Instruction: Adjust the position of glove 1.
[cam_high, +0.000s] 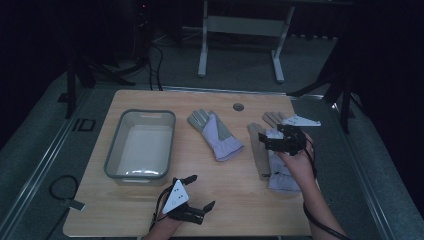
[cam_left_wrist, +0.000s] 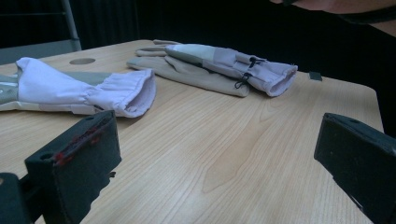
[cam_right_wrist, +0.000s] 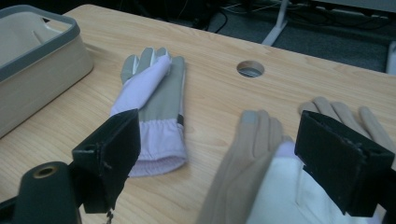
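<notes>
High view: right hand-held gripper (cam_high: 270, 139) is held over the beige glove pair (cam_high: 274, 165) at the table's 3 o'clock side, jaws spread wide, nothing gripped. In the right gripper view the pair's fingertips (cam_right_wrist: 261, 128) are seen between and just below the jaws, pointing to 12 o'clock; the white cuff end lies nearest the camera. The pair's long axis is judged to run roughly 12 to 6 on the table (cam_high: 225, 195), cuffs toward the person. The right hand-held gripper is clearly the nearer one; a short drop is judged enough to pinch the stack.

Left hand-held gripper (cam_high: 192, 192) is parked low at the table's 6 o'clock edge, jaws also wide apart and empty. In the left gripper view the beige pair (cam_left_wrist: 219, 70) is seen well off at 1 o'clock.

A second glove, grey and lilac (cam_high: 216, 134), is laid near table centre, fingers to 11 o'clock, cuff to 5 o'clock, apart from the beige pair. A grey-rimmed tub (cam_high: 141, 145) is set at 9 o'clock, with nothing seen inside it. A cable hole (cam_high: 238, 107) is cut at 12 o'clock.

Nothing is seen blocking the drop. The risk is judged to be catching only the top glove of the stack.
</notes>
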